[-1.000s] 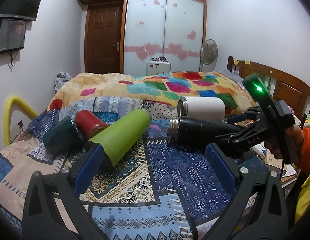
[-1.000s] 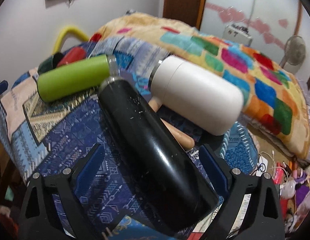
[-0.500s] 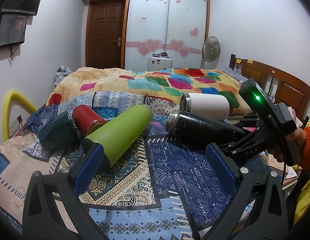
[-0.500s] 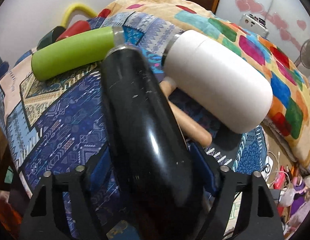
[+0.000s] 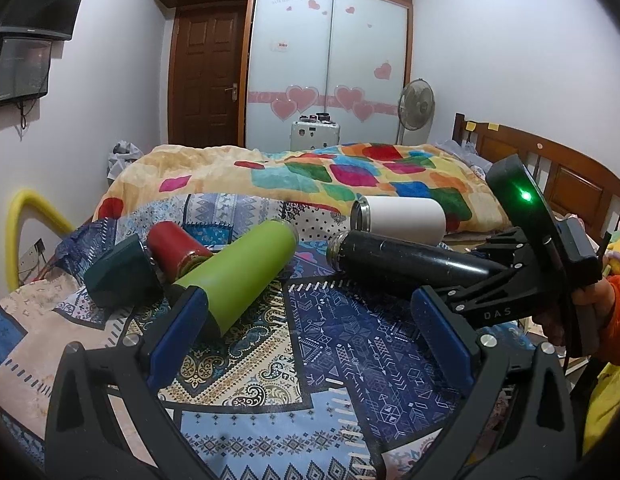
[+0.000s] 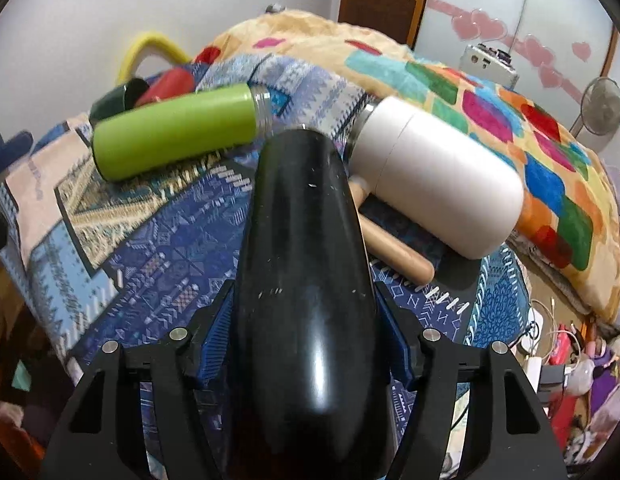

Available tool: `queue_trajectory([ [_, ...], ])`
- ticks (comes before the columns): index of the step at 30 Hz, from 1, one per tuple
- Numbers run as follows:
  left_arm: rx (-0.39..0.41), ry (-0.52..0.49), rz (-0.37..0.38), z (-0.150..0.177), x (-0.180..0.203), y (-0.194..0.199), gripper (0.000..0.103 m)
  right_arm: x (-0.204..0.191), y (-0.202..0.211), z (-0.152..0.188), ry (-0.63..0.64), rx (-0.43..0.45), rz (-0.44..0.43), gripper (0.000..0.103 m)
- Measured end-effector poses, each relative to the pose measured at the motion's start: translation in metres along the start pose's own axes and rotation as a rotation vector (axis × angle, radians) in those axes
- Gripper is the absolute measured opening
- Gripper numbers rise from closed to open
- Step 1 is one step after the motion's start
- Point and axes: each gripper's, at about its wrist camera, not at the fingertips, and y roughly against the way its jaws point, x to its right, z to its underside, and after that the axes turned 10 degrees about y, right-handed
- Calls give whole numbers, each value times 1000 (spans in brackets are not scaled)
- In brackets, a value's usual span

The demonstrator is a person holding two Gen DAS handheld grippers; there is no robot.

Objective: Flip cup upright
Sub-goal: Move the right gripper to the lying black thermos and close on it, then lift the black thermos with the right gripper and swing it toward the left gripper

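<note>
Right wrist | black cup (image 6: pixel 305 280) clamped between right tool (image 6: pixel 305 344) fingers

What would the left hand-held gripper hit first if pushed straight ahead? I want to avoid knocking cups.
Probably the patterned blanket first, then perhaps the lime-green cup lying by the left hand-held gripper's left finger; depth is unclear.

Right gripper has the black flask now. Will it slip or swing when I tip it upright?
The black flask looks glossy and smooth, so it may slide between the blue pads. The right gripper seems to clamp near its base end, leaving most of its length overhanging, so expect some swing. It is rigid and won't flex.
</note>
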Motion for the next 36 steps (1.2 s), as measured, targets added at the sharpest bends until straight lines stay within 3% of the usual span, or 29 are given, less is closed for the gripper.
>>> queue_trajectory([
  [15, 71, -6, -10, -14, -1, 43, 103, -24, 50, 0, -39, 163, 24, 62],
  [24, 99, -9, -23, -16, -2, 68, 103, -57, 72, 3, -45, 261, 11, 62],
  [36, 73, -14, -37, -6, -11, 77, 103, -102, 38, 11, -49, 232, -61, 62],
])
